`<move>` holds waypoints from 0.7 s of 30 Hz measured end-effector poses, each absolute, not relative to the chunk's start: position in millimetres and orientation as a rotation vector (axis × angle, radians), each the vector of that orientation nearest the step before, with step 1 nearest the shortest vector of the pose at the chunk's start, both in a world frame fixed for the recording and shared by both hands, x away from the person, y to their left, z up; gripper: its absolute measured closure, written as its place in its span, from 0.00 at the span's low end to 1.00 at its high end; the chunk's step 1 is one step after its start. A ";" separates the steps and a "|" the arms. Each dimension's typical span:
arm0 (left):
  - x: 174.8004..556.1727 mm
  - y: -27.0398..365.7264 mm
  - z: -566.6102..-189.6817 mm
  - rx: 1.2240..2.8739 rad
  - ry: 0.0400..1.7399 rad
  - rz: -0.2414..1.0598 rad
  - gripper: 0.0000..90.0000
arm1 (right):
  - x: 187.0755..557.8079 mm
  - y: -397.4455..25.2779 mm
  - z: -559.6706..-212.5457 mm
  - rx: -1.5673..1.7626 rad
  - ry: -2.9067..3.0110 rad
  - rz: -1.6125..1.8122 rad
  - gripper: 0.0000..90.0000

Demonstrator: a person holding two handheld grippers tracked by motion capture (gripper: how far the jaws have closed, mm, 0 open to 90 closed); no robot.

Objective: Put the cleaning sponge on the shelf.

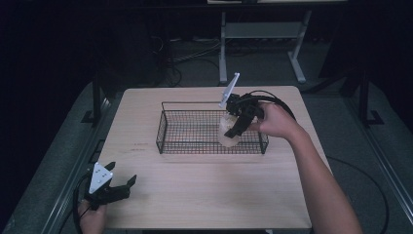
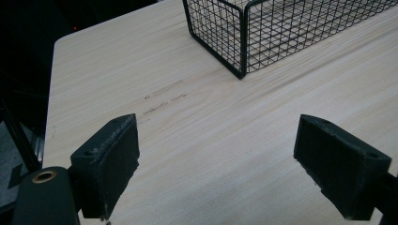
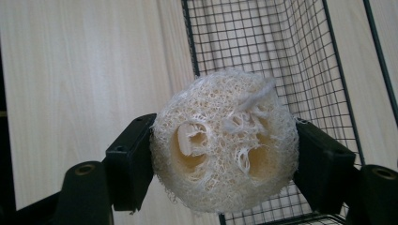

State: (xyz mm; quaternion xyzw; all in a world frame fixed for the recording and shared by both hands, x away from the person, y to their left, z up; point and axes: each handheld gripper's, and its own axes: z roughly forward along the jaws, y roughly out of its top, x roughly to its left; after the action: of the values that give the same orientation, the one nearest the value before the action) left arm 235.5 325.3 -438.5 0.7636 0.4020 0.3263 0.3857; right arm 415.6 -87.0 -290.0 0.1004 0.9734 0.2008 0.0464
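Observation:
A black wire basket [image 1: 168, 127] stands in the middle of the wooden table [image 1: 204, 195]. My right gripper [image 1: 235, 127] is shut on a pale loofah sponge [image 1: 227, 137] and holds it over the basket's right end, about level with the front rim. In the right gripper view the loofah sponge [image 3: 225, 140] is round and fibrous, with holes in its face, pressed between both pads [image 3: 131, 161], with the basket [image 3: 281, 56] behind it. My left gripper [image 1: 115, 184] rests open near the table's front left corner. Its jaws [image 2: 218, 164] stand wide apart over bare wood, the basket's corner [image 2: 241, 47] ahead.
The table's left edge [image 2: 51, 93] lies close to my left gripper. A black cable [image 1: 272, 97] loops behind my right hand. Beyond the table stands a white metal frame [image 1: 263, 34] on a dark floor with cables.

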 end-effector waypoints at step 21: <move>235.8 325.2 -438.7 1.950 1.021 0.827 0.15 | 448.4 -99.1 -305.3 0.437 2.965 0.635 0.32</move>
State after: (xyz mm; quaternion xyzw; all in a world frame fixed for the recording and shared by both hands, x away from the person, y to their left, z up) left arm 235.8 325.2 -438.7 0.7653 0.4008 0.3247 0.3849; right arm 448.4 -99.1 -305.3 0.1425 0.9671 0.2071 0.0388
